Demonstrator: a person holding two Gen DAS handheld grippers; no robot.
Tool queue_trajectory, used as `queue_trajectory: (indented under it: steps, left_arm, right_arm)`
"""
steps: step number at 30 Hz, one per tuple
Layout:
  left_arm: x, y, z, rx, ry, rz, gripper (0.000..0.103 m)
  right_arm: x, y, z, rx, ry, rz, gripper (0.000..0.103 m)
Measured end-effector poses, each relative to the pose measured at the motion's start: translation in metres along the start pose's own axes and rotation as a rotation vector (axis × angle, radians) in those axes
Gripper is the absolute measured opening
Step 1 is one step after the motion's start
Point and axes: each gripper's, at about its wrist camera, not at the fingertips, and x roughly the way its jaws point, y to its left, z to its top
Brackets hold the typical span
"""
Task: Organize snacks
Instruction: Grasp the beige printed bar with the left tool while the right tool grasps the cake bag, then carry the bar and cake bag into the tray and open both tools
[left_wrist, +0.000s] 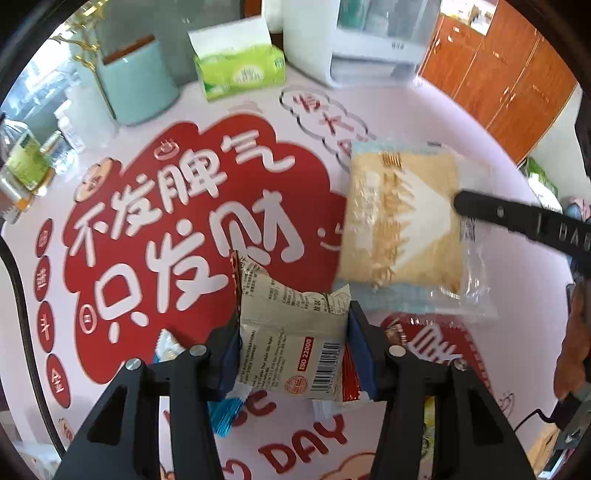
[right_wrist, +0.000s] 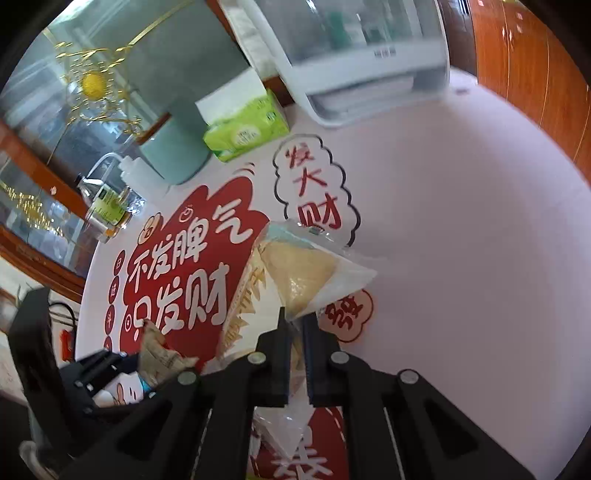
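Left gripper (left_wrist: 293, 354): fingers clamped on a beige snack packet (left_wrist: 291, 343) with barcode and "ISO 22000" print facing the camera, held low over the table (left_wrist: 498, 325). More wrappers sit under it: a red one (left_wrist: 350, 376) at the right finger, a blue-and-white one (left_wrist: 225, 413) under the left finger, a small white-blue candy (left_wrist: 168, 347) just left of that. Right gripper (right_wrist: 295, 325): fingers nearly together, pinching the clear edge of a sandwich-bread packet (right_wrist: 295, 273), which hangs tilted above the printed mat (right_wrist: 177, 258). From the left wrist view the same bread packet (left_wrist: 402, 225) is up and to the right of the beige packet, apart from it, with one right finger (left_wrist: 517, 218) reaching in from the right edge. Back of table: green tissue box (left_wrist: 240, 70), teal vase (left_wrist: 136, 81), white appliance (left_wrist: 362, 40), oil bottle (right_wrist: 107, 203) far left.
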Motion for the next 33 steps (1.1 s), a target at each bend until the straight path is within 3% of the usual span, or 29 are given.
queue_trajectory:
  steps: [9, 20, 27, 33]
  left_arm:
    - [-0.063, -0.010, -0.008, -0.031, -0.085, -0.006, 0.050]
    - [-0.158, -0.015, -0.047, -0.123, -0.214, 0.010, 0.050]
    - [-0.232, -0.007, -0.103, -0.240, -0.320, 0.086, 0.050]
    - [-0.284, 0.028, -0.176, -0.395, -0.344, 0.207, 0.050]
  right_arm:
    - [-0.074, 0.014, -0.023, -0.101, -0.110, 0.000, 0.005]
    - [-0.167, 0.035, -0.064, -0.229, -0.209, 0.027, 0.004]
    - [-0.204, 0.069, -0.091, -0.367, -0.238, 0.096, 0.004]
    - [-0.222, 0.132, -0.121, -0.516, -0.258, 0.249, 0.004]
